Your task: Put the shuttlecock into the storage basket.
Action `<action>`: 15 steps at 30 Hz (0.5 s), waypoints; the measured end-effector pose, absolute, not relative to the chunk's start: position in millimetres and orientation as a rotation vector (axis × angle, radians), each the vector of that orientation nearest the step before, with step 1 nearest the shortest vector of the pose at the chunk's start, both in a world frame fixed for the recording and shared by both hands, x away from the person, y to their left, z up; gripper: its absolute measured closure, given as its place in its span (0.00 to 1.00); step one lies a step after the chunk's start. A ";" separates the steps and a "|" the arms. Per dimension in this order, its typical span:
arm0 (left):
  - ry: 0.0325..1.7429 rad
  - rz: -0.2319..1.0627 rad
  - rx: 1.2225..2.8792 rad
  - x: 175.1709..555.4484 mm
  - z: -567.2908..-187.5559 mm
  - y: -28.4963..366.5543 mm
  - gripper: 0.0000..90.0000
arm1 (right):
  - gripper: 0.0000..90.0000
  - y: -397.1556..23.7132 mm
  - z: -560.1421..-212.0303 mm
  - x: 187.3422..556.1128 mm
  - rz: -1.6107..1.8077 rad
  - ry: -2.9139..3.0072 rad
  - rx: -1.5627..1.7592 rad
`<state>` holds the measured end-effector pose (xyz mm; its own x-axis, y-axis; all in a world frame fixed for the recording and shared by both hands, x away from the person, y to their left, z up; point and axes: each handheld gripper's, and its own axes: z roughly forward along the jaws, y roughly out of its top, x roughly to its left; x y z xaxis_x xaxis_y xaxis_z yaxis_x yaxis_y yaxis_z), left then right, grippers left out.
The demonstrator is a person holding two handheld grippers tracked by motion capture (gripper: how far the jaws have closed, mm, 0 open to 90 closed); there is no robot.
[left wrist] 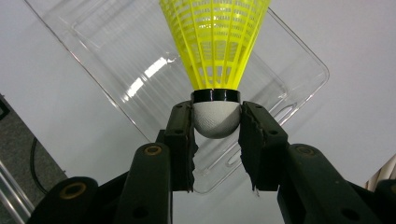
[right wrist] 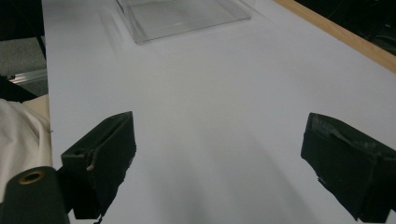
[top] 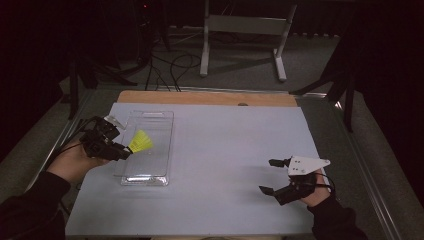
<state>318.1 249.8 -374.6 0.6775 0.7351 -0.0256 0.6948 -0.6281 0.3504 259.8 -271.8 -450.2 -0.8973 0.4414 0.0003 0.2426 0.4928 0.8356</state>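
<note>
— Left hand-held gripper (left wrist: 215,135), what has it got?
— Its two black jaws are clenched on the grey rounded cork of a yellow shuttlecock (left wrist: 215,44), one pad on each side, just under the black band. The skirt points away from the gripper.
— Where does that put the shuttlecock?
— In the high view it hangs over the left half of a clear plastic tray (top: 161,120), above its floor; I cannot tell whether it touches. The tray lies on the left part of the white tabletop (top: 225,145).
— And the right hand-held gripper (top: 272,176)?
— Released, jaws spread wide with only bare tabletop between them. It sits low near the right front corner, well apart from the tray, with its grey three-cornered plate on top.
</note>
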 end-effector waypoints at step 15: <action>1.180 0.129 2.535 318.4 -405.0 260.8 0.74 | 0.11 -273.5 -460.7 259.7 1.369 2.532 0.622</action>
